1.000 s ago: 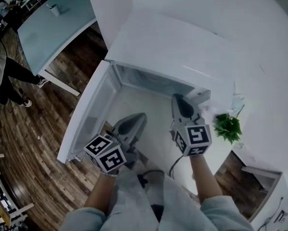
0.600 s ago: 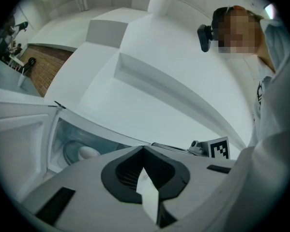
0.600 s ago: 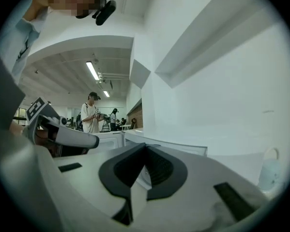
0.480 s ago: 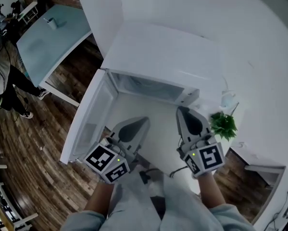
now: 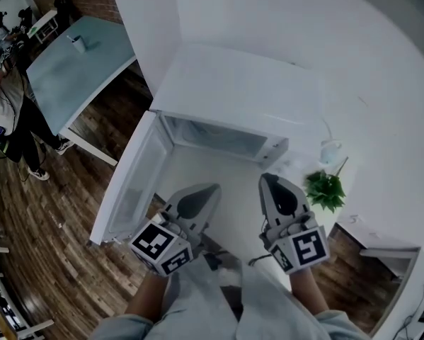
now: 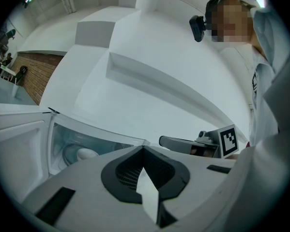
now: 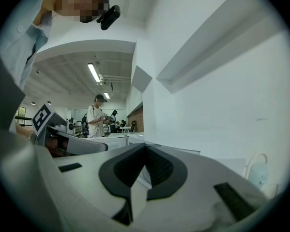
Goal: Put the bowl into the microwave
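Observation:
The white microwave (image 5: 240,83) stands with its door (image 5: 130,183) swung open to the left. In the left gripper view a white rounded bowl (image 6: 86,153) sits inside the cavity on the turntable. From the head view the bowl is hidden under the microwave's top. My left gripper (image 5: 210,188) is in front of the opening, shut, with nothing in it. My right gripper (image 5: 266,179) is beside it on the right, also shut and empty. Both tips point at the cavity and stay outside it. The left gripper (image 6: 144,149) and right gripper (image 7: 145,146) each show their jaws pressed together.
A small green plant (image 5: 325,188) and a pale jug (image 5: 330,149) stand right of the microwave. A light blue table (image 5: 77,69) stands at the far left on the wood floor, with a person (image 5: 10,112) beside it.
Both grippers have drawn back from the microwave opening toward my body, staying shut. The door is still open.

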The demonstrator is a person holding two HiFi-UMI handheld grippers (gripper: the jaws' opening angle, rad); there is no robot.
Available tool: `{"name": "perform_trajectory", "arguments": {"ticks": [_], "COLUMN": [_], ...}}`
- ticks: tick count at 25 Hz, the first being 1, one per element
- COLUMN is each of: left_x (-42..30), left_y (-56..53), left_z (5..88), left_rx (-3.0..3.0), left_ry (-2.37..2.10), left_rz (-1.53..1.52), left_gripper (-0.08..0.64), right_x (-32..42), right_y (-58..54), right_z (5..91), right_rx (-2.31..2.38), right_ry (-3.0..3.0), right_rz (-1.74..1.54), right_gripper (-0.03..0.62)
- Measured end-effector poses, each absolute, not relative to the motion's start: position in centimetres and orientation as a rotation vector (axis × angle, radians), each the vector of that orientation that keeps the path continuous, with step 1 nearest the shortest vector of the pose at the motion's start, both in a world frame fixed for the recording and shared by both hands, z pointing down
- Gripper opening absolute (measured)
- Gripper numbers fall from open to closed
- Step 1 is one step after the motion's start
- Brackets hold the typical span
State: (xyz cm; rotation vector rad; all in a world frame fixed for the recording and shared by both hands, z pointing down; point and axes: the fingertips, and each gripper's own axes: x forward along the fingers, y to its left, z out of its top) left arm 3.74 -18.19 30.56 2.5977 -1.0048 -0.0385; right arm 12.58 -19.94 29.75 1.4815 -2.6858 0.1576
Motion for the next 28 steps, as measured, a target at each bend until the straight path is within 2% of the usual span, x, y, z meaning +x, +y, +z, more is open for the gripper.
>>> {"name": "perform_trajectory", "arguments": {"ticks": [28], "left_x": [3.26], "left_y": [-18.36], "left_z": [31.06], "left_rx": [2.579], "left_ry": [-1.027], "left_rz": [-0.060], "left_gripper": [-0.002], "right_x": [12.30], "right_y": [-20.22], "right_z": [30.57], "right_rx": [1.461], "right_ry": [-2.665], "right_rz": [0.188], "right_gripper": [0.000]}}
